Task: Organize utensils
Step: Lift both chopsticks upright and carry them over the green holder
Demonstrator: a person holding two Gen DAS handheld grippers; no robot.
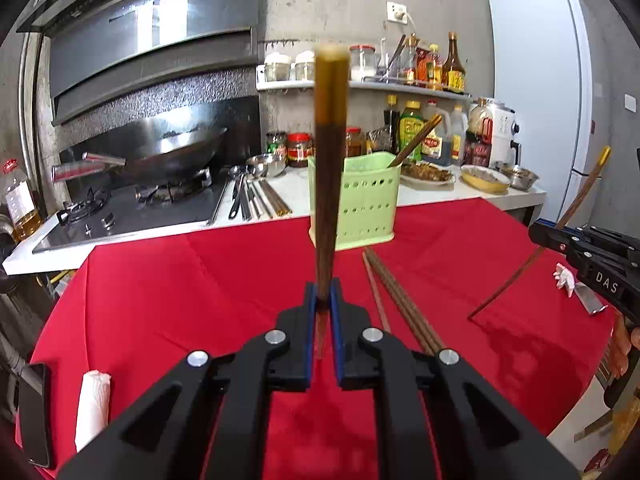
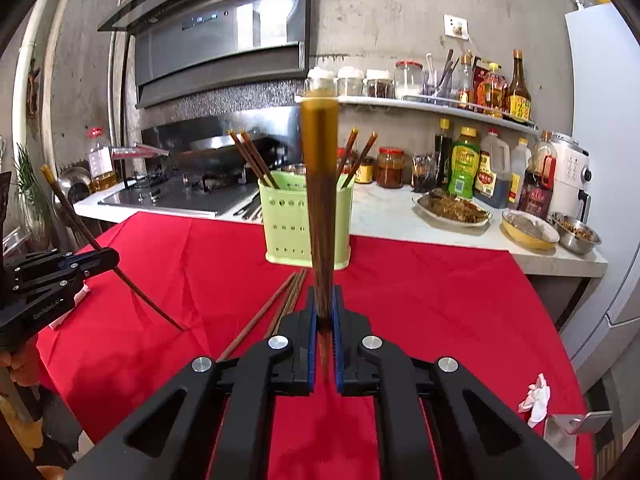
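Observation:
My left gripper (image 1: 324, 300) is shut on a brown chopstick (image 1: 330, 152) with a yellow top, held upright above the red cloth. My right gripper (image 2: 325, 308) is shut on another such chopstick (image 2: 322, 184), also upright. Each gripper shows in the other's view, the right one (image 1: 560, 240) at the far right, the left one (image 2: 100, 260) at the far left. A green perforated holder (image 1: 362, 200) stands at the table's far edge; in the right wrist view the holder (image 2: 292, 220) has several chopsticks in it. Loose chopsticks (image 1: 400, 300) lie on the cloth in front of it; they also show in the right wrist view (image 2: 276, 308).
The red tablecloth (image 1: 180, 300) covers a round table. Behind is a counter with a hob and wok (image 1: 172, 152), metal utensils (image 1: 252, 196), food dishes (image 2: 452, 208) and sauce bottles. A rolled white towel (image 1: 92, 408) and a phone (image 1: 36, 412) lie at the left. A crumpled tissue (image 2: 534, 398) lies at the right.

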